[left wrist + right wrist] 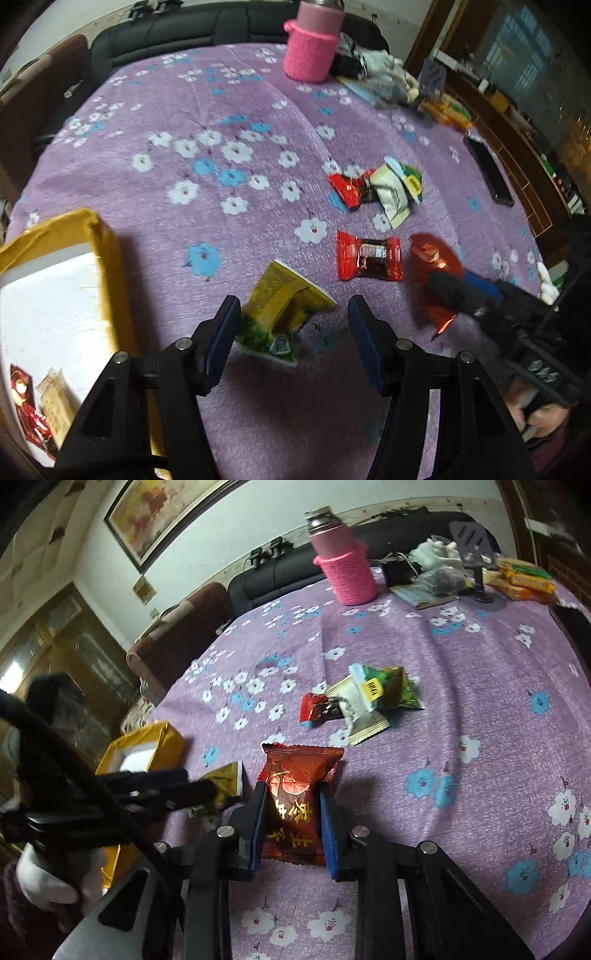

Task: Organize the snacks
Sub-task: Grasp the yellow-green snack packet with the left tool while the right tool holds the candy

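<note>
I am clamping the right claw [291, 812] on a red packet [295, 794]; left claw [291, 332], apart, risks pinching the yellow packet's [284, 306] corner and dropping it.

Your right gripper [291, 805] is clamped on a dark red snack packet [295, 794] over the purple flowered tablecloth [461, 709].

Your blue pads press both sides of the packet, which carries gold lettering and sticks out toward 12 o'clock. At 9 o'clock of it your left gripper [199, 790] reaches in over a yellow-green packet [225, 782]; whether it touches the packet you cannot tell. Beyond that, toward 10 o'clock, sits a yellow box [166, 746] with a white inside. At 1 o'clock a small heap of packets [362, 698], red, white and green, lies on the cloth. Far off at 12 o'clock stands a pink flask [343, 568] in a knitted sleeve.
</note>
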